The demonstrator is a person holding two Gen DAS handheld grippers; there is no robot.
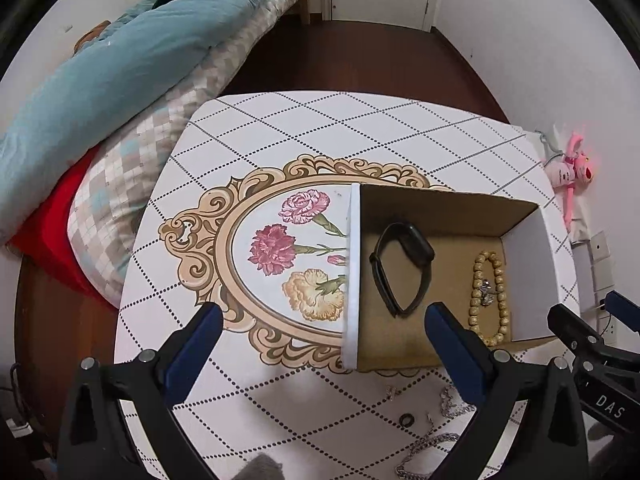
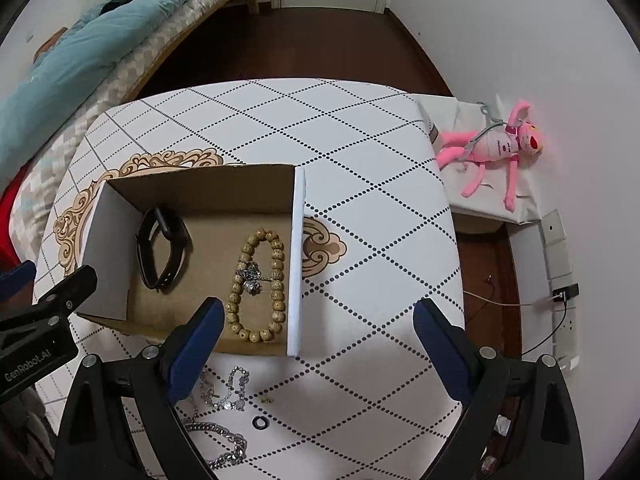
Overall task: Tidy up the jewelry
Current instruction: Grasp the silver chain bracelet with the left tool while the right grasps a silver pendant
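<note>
With both tongs spread wide and empty, I see the left tongs (image 1: 320,320) above the box's (image 2: 294,264) white wall, the black watch band (image 2: 162,248) and bead bracelet (image 2: 256,284) inside. Right tongs (image 2: 318,320) hang past the box; the silver chains (image 2: 224,432) and small ring (image 2: 261,423), apparently tangled, lie on the tabletop (image 2: 360,240). Grabbing one chain could drag its neighbour or flick the ring away.

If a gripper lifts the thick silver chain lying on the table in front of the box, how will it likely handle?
The silver chain lies in loose curves on the table, so it will probably drape limply from a single pinch point. Its shiny metal links look fairly chunky, so it may slip between the pads. It seems unlikely to roll or break.
</note>
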